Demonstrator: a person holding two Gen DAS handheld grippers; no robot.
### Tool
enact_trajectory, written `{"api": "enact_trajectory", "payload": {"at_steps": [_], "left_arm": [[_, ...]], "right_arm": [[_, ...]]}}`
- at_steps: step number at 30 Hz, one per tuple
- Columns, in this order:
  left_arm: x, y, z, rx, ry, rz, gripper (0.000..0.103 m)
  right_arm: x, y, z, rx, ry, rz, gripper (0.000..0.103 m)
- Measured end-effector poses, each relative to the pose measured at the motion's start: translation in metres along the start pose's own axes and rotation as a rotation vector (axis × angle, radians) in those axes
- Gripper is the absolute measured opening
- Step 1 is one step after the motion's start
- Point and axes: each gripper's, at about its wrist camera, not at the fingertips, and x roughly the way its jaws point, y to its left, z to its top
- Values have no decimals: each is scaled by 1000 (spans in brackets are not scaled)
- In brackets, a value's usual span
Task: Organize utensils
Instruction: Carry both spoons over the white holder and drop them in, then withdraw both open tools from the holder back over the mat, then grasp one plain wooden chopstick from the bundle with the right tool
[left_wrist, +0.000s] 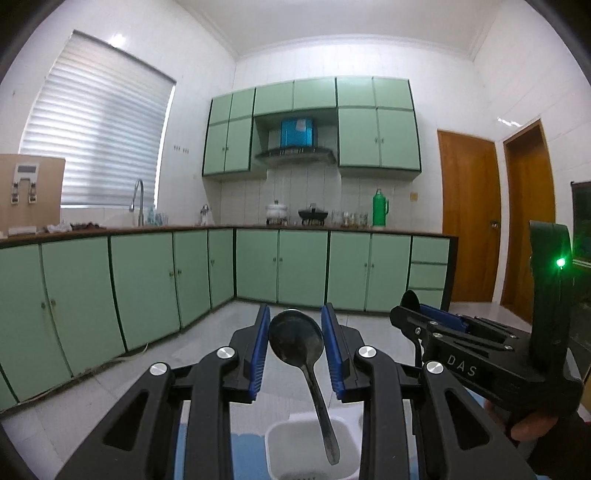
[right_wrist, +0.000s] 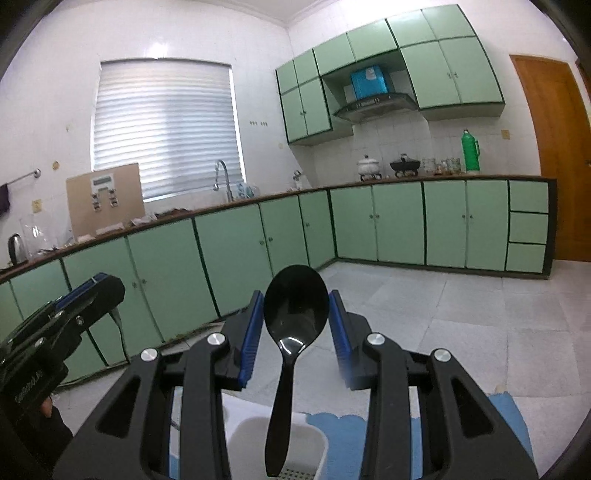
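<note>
Spoons above white perforated plastic caddy (right_wrist: 295, 435): fingers (left_wrist: 260, 343) clamped on dull metal spoon (left_wrist: 296, 338), stiff, slippery; fingers (right_wrist: 249, 332) clamped on glossy black plastic spoon (right_wrist: 295, 306), light; bowl-edge holds, handles dangling.

Two grippers, left gripper (left_wrist: 295, 343) and right gripper (right_wrist: 296, 325), two spoons, one metal spoon (left_wrist: 297, 338), one black plastic spoon (right_wrist: 295, 306), one white utensil holder (left_wrist: 310, 448), two wooden doors (left_wrist: 469, 218), one green thermos (left_wrist: 379, 208)
</note>
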Motion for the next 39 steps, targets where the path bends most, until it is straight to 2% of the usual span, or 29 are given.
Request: {"api": "enact_trajectory", "payload": {"at_steps": [5,9,11,12,14,16,18,21,27,32,36,39], "left_arm": [[7,-2,-17,13,52,3,29],[3,-4,-19,19,64,13,42],[-3,-6,-18,20,67,16,45],[-7,-5,-17,20,71,19,48],[-18,-6,-17,15,77,22,54],[-34,-6,-20,13,97,30,62],[-53,-7,-27,7,129,33,73],[-82,-12,-47,-6,205,21,82],[-122,-26,-102,-48,426,-11,84],[-142,-30,-150,-49,573,35,86],[-155,-27,-175,-44,657,70,86],[-164,-25,-184,-52,685,75,86]], "right_arm": [[7,-1,-21,11,51,1,35],[3,2,-30,9,78,4,43],[-6,3,-30,15,82,-6,48],[-9,3,-31,21,84,-14,56],[-23,2,-31,36,87,-22,63],[-41,1,-34,39,106,-59,82],[-62,1,-41,49,124,-81,90],[-92,4,-59,45,190,-70,94],[-148,23,-124,19,365,-108,94],[-178,34,-170,9,471,-147,94],[-188,48,-197,7,554,-129,94],[-192,57,-207,-11,587,-103,94]]}}
